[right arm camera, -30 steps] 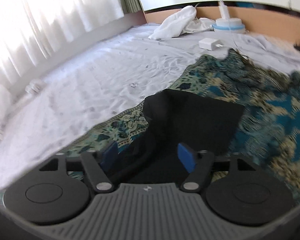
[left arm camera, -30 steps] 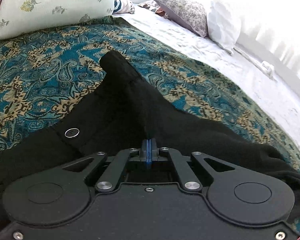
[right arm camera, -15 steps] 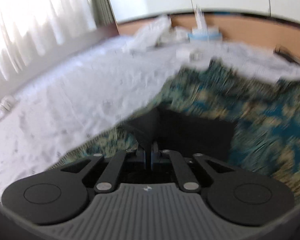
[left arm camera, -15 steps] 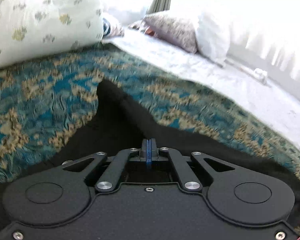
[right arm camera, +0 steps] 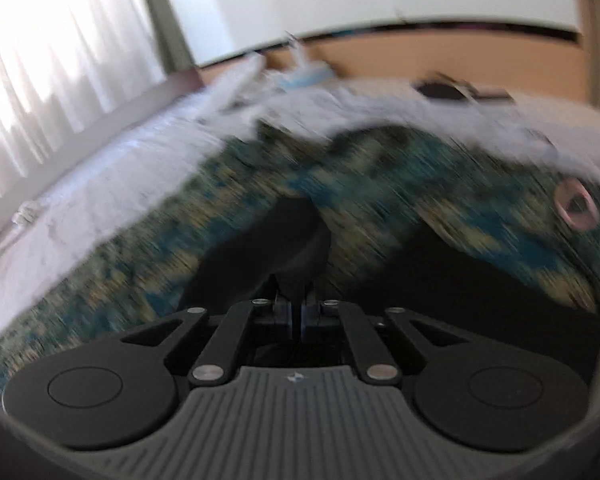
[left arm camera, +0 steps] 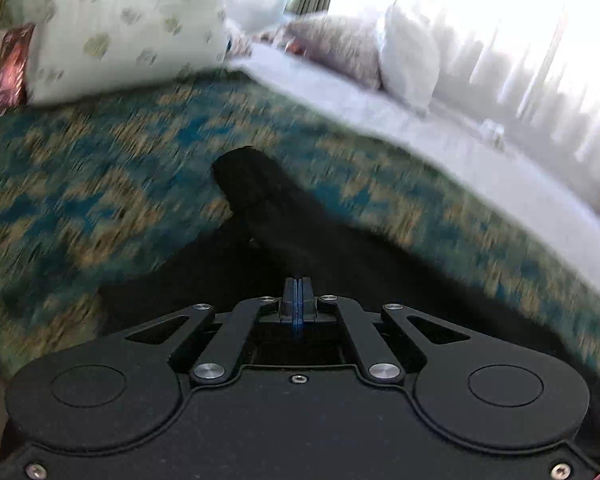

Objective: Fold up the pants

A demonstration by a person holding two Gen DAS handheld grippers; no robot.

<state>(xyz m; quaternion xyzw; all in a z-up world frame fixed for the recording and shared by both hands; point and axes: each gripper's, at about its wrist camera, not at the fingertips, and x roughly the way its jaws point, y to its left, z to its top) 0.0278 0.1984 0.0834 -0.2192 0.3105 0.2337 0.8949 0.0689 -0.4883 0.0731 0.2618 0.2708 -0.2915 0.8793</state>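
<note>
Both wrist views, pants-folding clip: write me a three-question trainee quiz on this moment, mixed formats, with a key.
1. True or false: the left gripper is open and clear of the black pants.
2. Multiple choice: what do the pants lie on? A) a bare white sheet B) a teal and gold patterned bedspread C) a wooden floor
3. Short answer: what is pinched in the right gripper?

Key
1. False: its jaws are shut on the pants fabric.
2. B.
3. A fold of the black pants, rising from between its closed fingers.
</note>
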